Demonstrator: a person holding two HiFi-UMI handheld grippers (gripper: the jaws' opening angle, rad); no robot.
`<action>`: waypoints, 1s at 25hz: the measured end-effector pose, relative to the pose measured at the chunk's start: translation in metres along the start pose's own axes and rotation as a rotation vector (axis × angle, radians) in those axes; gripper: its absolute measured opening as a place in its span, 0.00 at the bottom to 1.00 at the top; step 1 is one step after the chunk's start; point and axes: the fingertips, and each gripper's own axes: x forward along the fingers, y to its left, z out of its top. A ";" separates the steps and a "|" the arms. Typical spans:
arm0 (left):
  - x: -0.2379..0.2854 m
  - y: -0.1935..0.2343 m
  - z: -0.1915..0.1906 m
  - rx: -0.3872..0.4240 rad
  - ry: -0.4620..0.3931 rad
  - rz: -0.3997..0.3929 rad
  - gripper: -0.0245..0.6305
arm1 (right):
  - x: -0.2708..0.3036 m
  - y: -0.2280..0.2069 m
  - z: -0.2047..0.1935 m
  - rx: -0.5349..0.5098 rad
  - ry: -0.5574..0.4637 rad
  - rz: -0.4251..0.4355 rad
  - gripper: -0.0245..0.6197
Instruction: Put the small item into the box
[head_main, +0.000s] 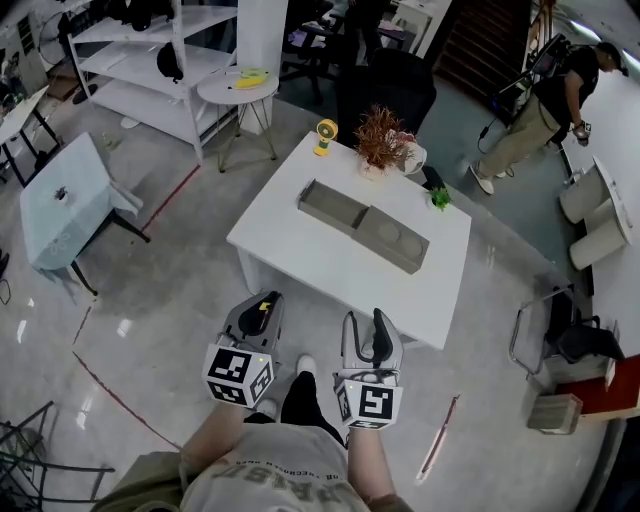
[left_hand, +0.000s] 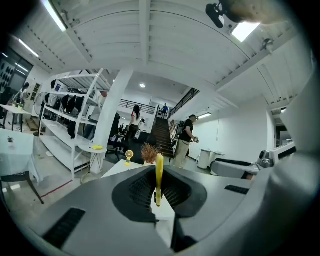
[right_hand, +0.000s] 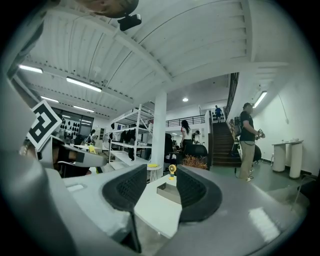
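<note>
A long grey box (head_main: 364, 226) with two compartments lies on the white table (head_main: 300, 255); the same box (right_hand: 169, 191) shows ahead in the right gripper view. My left gripper (head_main: 267, 301) is shut on a small thin yellow item (left_hand: 159, 176), which stands upright between its dark pads and shows as a yellow spot (head_main: 265, 306) in the head view. My right gripper (head_main: 366, 324) is open with nothing between its jaws. Both grippers hang side by side over the floor, short of the table's near edge.
On the table's far side stand a small yellow fan (head_main: 325, 134), a dried plant in a pot (head_main: 380, 141), a white mug (head_main: 414, 158) and a little green plant (head_main: 439, 198). A person (head_main: 548, 102) walks at the far right. A side table (head_main: 64, 197) stands left, a chair (head_main: 570, 338) right.
</note>
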 end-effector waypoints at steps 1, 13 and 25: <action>0.009 0.001 0.002 -0.001 -0.003 0.007 0.08 | 0.008 -0.006 0.000 -0.003 0.001 0.009 0.31; 0.115 -0.003 0.031 -0.011 -0.042 0.087 0.08 | 0.101 -0.074 0.004 -0.008 -0.006 0.129 0.31; 0.171 -0.003 0.024 -0.017 -0.005 0.151 0.08 | 0.151 -0.112 -0.018 0.039 0.026 0.218 0.31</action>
